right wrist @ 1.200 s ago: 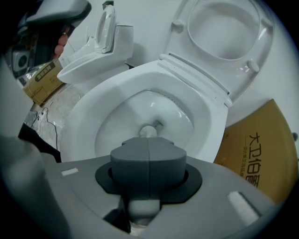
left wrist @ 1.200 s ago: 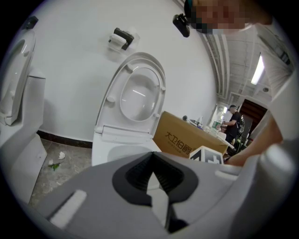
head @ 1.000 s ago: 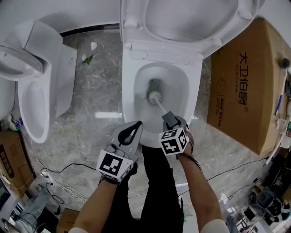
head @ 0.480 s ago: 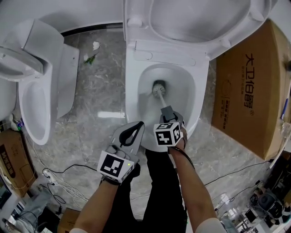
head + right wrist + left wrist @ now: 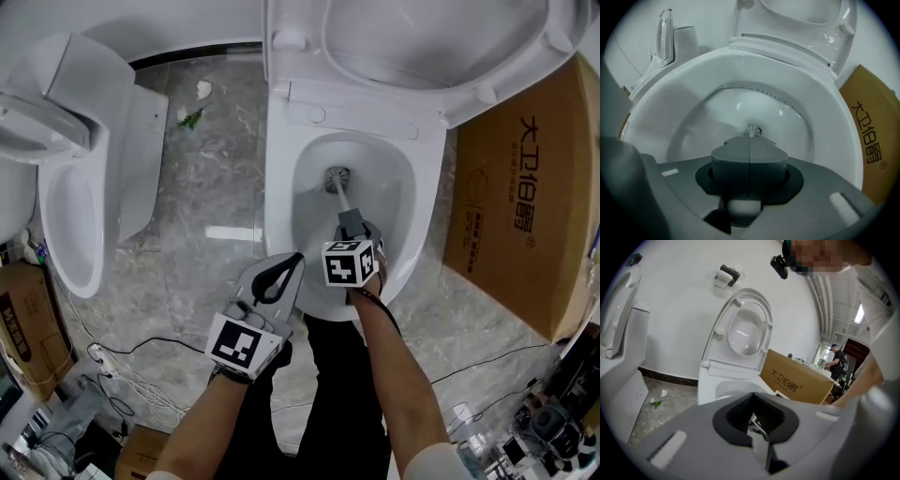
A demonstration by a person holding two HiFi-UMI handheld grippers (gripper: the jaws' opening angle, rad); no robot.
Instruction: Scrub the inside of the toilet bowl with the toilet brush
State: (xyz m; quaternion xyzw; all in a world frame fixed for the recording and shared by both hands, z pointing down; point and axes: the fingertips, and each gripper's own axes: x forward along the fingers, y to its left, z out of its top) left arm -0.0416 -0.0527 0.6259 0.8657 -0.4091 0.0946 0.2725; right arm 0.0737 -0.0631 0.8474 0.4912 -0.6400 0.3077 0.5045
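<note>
Nearest me, my left gripper [image 5: 292, 261] hangs just beside the front rim, its jaws closed on nothing; it has no part in the work. A little farther out, my right gripper [image 5: 352, 228] reaches over the rim with its jaws clamped on the handle of the toilet brush [image 5: 337, 177], which slants down and away from me. The bristle head sits low in the toilet bowl [image 5: 309, 202], right at the drain opening at the bottom. Beyond stands the raised seat [image 5: 422, 47], with a cardboard box [image 5: 525, 206] off to the right. I judge I am mid-scrub, working the bottom. The next move should sweep the head up the side walls and under the rim, with a firm enough grip that the handle does not twist.
</note>
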